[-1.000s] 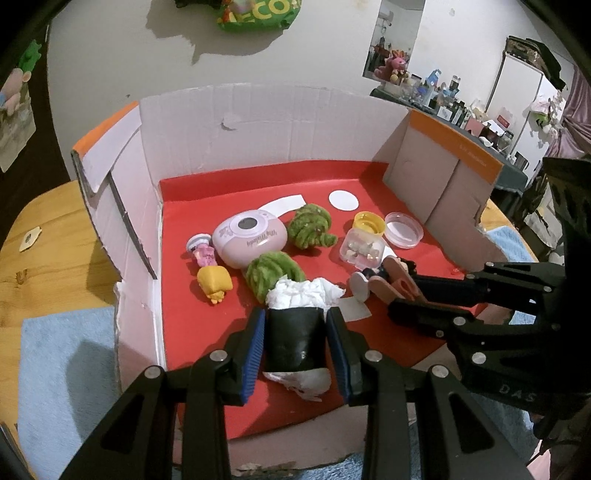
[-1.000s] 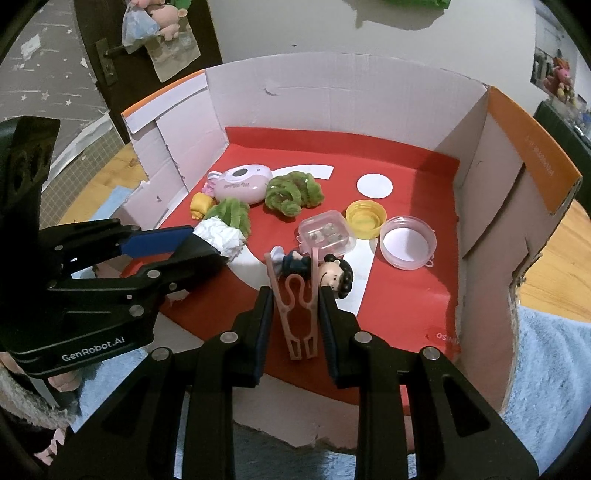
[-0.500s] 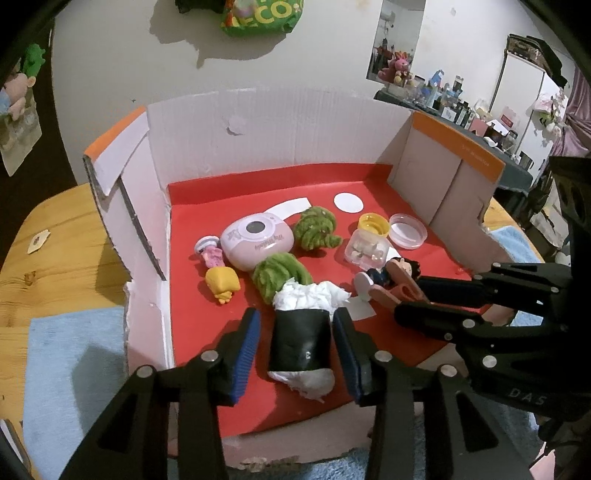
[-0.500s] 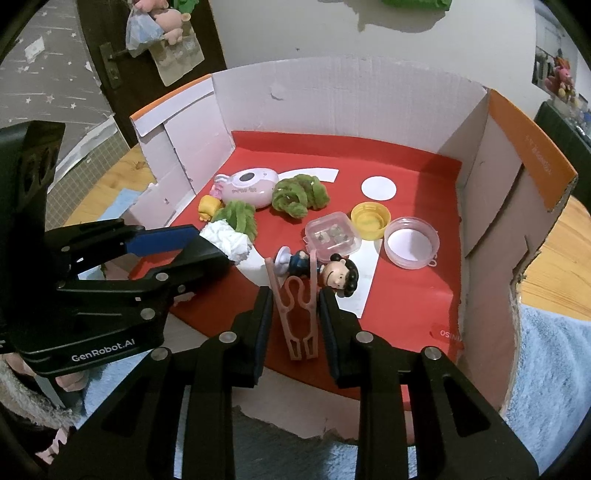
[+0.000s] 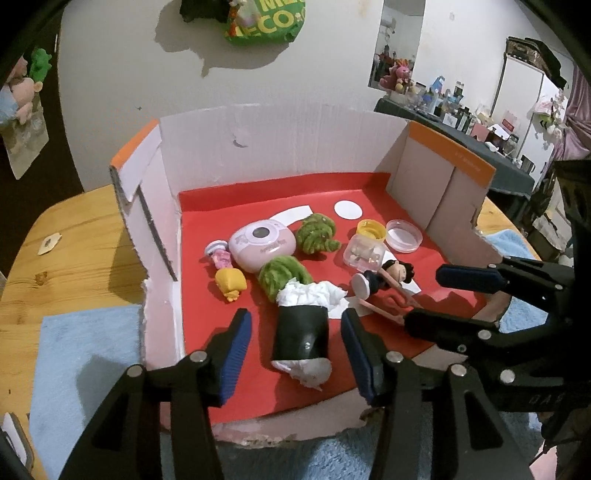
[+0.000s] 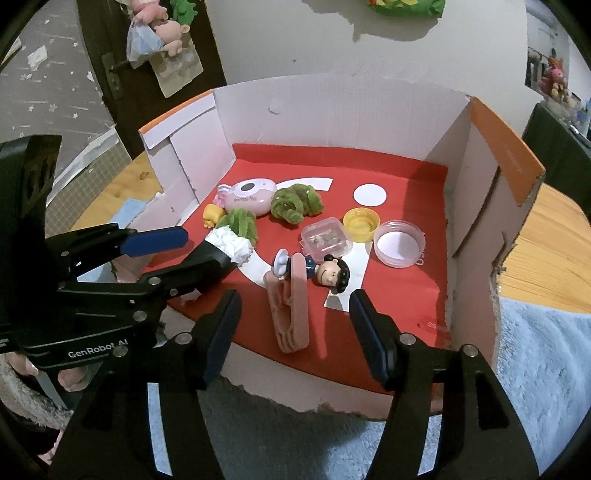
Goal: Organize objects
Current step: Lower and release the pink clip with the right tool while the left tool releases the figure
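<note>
both jaws now wide, objects released

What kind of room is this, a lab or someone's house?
Most likely a lived-in home: a wooden table with a toy-filled cardboard box, stuffed toys hanging on a door, and a cluttered shelf behind.

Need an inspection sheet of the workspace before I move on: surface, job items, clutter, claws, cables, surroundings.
Surface: red liner inside an open cardboard box on a wooden table.
Job's things: black roll stuffed with white paper between the left claw's fingers, untouched; pink clip lying flat between the right claw's fingers, beside a doll figure.
Clutter: pink gadget, green fuzzy pieces, clear case, yellow cap, clear lid.
Grippers: left claw open; right claw open.
Cables: nothing seen.
Surroundings: blue towel, wall.
</note>
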Available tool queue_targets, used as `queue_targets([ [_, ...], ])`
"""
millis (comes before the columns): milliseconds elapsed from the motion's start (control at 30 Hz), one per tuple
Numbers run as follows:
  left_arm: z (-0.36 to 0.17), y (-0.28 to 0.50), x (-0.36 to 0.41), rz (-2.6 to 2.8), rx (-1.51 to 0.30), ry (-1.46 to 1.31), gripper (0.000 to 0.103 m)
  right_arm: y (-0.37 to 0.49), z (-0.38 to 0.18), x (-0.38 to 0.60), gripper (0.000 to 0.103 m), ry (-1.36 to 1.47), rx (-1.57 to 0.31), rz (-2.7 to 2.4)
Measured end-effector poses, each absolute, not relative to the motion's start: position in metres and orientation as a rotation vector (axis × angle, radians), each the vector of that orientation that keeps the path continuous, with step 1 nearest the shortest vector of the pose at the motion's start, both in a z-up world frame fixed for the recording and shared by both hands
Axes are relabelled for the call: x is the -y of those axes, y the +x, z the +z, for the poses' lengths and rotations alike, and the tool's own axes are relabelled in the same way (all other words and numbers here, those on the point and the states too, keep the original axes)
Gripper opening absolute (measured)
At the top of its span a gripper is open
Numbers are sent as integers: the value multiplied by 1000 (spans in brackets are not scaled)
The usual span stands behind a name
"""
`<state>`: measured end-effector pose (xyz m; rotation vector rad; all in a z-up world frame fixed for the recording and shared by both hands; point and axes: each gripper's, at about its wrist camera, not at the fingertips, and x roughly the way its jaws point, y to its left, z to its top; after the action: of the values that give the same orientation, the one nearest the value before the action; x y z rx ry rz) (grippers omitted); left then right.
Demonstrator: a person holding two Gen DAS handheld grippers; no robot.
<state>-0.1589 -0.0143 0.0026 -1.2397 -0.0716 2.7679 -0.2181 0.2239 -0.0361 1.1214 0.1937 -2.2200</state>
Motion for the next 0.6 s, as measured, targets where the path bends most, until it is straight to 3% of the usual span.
queue_targets([
  [67, 5, -156, 16, 2790, 75, -1229, 69, -216, -35, -225, 60, 1118, -190, -2221],
  [367, 9, -144, 23, 2828, 110, -1223, 70, -206, -31, -229, 65, 1093, -187, -2230],
  [467, 9, -139, 25, 2840, 120, -1214, 79, -200, -28, -231, 66, 1078, -177, -2239],
  [600, 10, -130, 25, 2851, 123, -1200, 81, -193, -23, -236, 72, 1057, -168, -2259],
])
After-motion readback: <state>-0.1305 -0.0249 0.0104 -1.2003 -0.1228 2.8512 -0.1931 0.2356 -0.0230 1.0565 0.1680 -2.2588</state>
